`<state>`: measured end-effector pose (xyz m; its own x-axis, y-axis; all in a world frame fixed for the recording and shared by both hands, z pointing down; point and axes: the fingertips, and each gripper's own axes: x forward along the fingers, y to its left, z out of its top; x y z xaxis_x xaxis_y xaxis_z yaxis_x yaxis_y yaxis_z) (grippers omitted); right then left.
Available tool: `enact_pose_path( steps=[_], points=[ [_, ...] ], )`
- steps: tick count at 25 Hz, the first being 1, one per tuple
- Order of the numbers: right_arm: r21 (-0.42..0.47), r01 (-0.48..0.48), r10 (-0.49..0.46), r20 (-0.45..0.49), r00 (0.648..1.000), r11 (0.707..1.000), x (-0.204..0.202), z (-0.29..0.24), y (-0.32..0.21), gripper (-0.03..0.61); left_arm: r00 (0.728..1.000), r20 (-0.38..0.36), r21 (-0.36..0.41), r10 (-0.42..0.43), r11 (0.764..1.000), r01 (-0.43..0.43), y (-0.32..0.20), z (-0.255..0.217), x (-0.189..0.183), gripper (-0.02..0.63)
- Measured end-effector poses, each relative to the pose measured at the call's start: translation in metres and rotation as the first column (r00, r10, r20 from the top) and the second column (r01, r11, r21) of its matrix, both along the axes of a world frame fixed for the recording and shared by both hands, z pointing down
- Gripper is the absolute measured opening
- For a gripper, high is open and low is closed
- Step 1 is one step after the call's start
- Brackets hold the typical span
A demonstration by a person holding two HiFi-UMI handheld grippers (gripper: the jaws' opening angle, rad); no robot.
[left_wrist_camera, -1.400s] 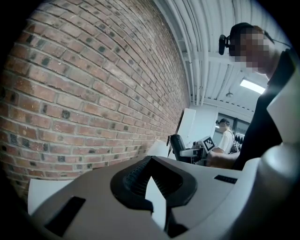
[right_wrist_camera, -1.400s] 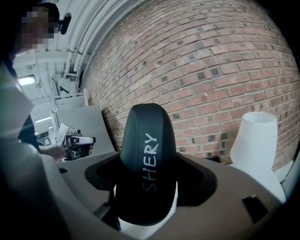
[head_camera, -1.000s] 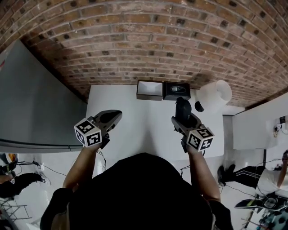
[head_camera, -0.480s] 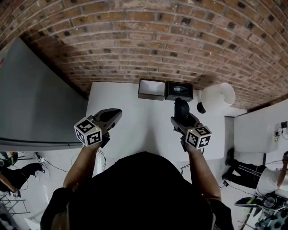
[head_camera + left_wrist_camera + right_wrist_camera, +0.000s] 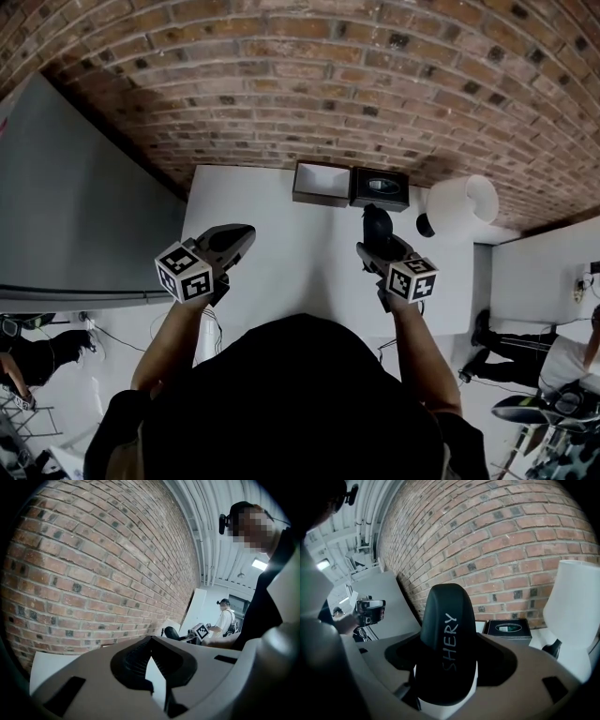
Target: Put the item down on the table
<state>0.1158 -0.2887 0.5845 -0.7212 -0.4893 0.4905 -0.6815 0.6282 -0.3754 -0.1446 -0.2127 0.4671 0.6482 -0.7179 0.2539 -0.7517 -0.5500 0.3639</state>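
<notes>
A brick wall (image 5: 309, 84) runs along the far side. A grey panel (image 5: 66, 216) leans at the left. The white table (image 5: 281, 281) runs from the wall to the person (image 5: 291, 403), whose dark top fills the near part of the head view.

A white lamp (image 5: 464, 200) with a dark base stands at the table's far right corner. Two boxes sit side by side against the wall, touching: an open box (image 5: 322, 183) on the left and a black box (image 5: 380, 188) on the right.

The left gripper (image 5: 242, 234) hangs over the table's left part. Its jaws are narrow, with the tips together. Only a thin wedge of table shows between them, and they hold nothing.

The right gripper (image 5: 375, 242) is over the right part of the table and points toward the black box. Its jaws are clamped on the item (image 5: 377, 221), a rounded black piece with "SHERY" lettered up its face. The item stands upright between them, just near of the black box and left of the lamp. I cannot tell whether it touches the table.
</notes>
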Motion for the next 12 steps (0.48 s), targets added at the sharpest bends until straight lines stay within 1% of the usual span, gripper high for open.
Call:
enact_pose_path(
  steps=[12],
  points=[
    [-0.088,0.032,-0.034,-0.023,0.999,0.996,-0.009,0.042,0.0,0.351,1.0,0.012,-0.021,-0.003,1.0,0.004,-0.009,0.007,-0.001,0.017]
  ],
)
